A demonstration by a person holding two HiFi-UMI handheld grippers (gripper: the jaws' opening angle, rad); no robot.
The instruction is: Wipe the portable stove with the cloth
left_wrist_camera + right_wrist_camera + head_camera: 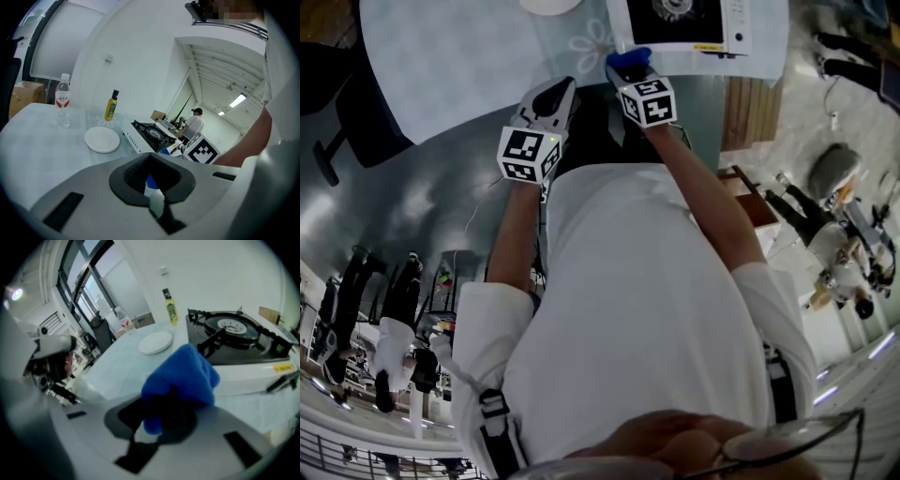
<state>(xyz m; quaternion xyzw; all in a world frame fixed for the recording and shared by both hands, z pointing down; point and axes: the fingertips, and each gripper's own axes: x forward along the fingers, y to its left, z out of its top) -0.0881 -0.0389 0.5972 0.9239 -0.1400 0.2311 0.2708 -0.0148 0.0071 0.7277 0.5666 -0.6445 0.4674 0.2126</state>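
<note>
The portable stove is white with a black burner top and stands at the table's near edge; it also shows in the left gripper view and close by on the right of the right gripper view. My right gripper is shut on a bunched blue cloth, held just in front of the stove's front left corner and not touching it. To its left, my left gripper hovers over the table edge; its jaws look shut with nothing in them.
The table has a pale blue cover. On it are a white plate left of the stove, a yellow oil bottle behind the plate, and a water bottle further left. People stand in the background.
</note>
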